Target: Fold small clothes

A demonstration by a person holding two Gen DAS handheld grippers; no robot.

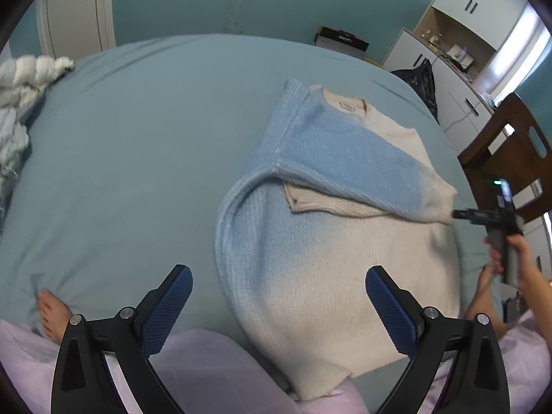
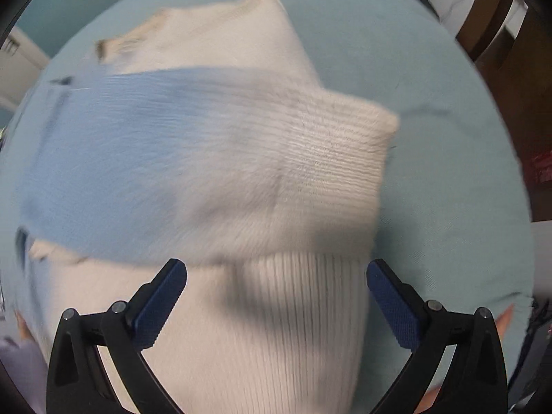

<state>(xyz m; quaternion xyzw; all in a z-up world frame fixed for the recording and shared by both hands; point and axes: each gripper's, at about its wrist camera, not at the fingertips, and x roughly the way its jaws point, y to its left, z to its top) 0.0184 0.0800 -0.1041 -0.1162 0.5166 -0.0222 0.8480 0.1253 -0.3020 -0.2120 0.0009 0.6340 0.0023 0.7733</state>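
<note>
Pointing steeply down at the bed [image 1: 131, 145], the left gripper [image 1: 278, 305] is hovering with its jaws standing wide apart and nothing between them. Its left blue pad is lying over bare sheet at 7 o'clock of the left wrist view; its right pad is lying over the pale lower body of the sweater [image 1: 310, 241].

Open sheet is spreading from 9 to 12 o'clock, running up to the white twisted blanket [image 1: 31, 79] at 10 o'clock and the far edge of the bed under the teal wall. The sweater, blue fading to cream, is lying flat from the centre toward 3 o'clock, with its sleeve [image 1: 362, 172] folded across the chest and the cuff reaching the bed's right edge.

At 3 o'clock the right gripper [image 2: 276, 305] is being held by a hand [image 1: 521, 258] just beyond that cuff, close to the wooden chair [image 1: 507, 145].

In the right wrist view, blurred, the right gripper is pointing almost straight down with its jaws spread fully apart, gripping nothing. The folded sleeve is crossing from 9 to 2 o'clock just above the pad tips, and ribbed cream knit is filling the gap between them. Free sheet is lying from 1 to 4 o'clock.
</note>
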